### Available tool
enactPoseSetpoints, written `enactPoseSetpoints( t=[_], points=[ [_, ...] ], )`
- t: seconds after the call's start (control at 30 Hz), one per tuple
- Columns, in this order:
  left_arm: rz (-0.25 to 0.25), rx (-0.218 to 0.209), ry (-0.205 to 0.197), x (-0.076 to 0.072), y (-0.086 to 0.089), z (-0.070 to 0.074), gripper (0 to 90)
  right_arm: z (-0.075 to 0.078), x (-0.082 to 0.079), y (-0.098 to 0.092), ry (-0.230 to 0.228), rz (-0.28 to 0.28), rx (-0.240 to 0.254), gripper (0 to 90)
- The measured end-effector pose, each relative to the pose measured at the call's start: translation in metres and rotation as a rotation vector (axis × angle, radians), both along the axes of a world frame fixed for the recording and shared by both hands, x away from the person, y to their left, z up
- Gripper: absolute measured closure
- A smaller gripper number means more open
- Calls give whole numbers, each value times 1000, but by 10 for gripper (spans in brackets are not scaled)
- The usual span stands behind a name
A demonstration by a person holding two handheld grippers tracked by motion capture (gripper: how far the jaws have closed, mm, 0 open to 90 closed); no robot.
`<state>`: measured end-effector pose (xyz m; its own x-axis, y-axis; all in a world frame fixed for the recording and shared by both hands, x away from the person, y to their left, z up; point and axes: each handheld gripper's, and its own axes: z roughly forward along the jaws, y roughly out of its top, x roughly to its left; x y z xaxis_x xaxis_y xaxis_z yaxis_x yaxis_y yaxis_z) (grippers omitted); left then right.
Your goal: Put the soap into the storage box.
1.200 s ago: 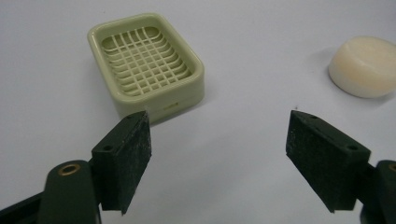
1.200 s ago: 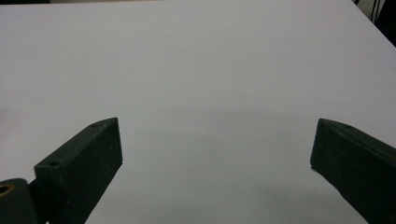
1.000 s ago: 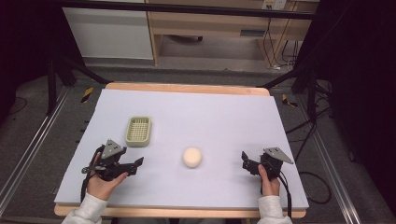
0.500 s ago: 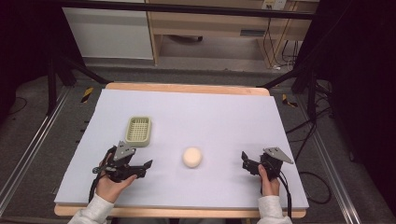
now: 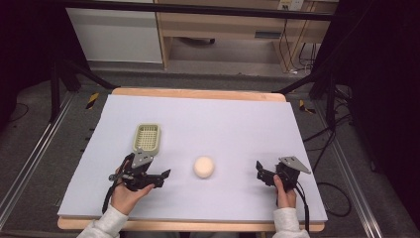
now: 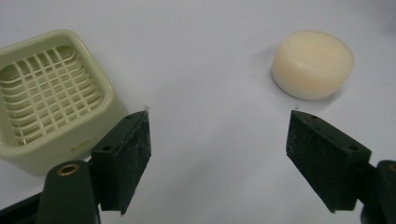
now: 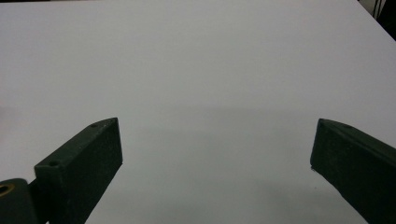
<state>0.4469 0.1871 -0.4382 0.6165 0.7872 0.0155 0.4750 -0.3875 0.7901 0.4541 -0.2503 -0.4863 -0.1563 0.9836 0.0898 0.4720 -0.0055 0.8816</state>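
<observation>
The soap (image 5: 204, 167) lies flat on the white table (image 5: 237, 124), a round cream puck a little nearer the person than the middle of the sheet. In the left gripper view the soap (image 6: 313, 63) sits ahead and off to the right jaw's side, with bare table between it and the jaw tips; nothing touches it.

The left gripper (image 5: 161, 176) is the closer of the two. It hovers low just left of the soap, pointing toward it, held in the person's left hand (image 5: 126, 194). Its jaws stand wide apart with nothing between them, as the left gripper (image 6: 218, 140) shows in its own view.

Behind that gripper, toward the far side of the table, sits the tray (image 5: 147, 138), a pale green rounded box with a grid floor. In the left gripper view the tray (image 6: 51, 100) lies just beside the left jaw, its near corner very close to the jaw tip, though I cannot tell if they touch.

The right gripper (image 5: 261, 171) is well apart from the soap on the other side, held in the right hand (image 5: 285, 192) near the table's front edge. Its jaws also stand wide apart, and in the right gripper view the right gripper (image 7: 217, 144) has plain table ahead of it.
</observation>
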Motion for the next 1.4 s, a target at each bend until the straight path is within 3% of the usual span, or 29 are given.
enactPoseSetpoints(
  t=[1.4],
  points=[
    [-96,29,5,22,-71,6,213,0,0,0,-1,7,1,27]
  ],
)
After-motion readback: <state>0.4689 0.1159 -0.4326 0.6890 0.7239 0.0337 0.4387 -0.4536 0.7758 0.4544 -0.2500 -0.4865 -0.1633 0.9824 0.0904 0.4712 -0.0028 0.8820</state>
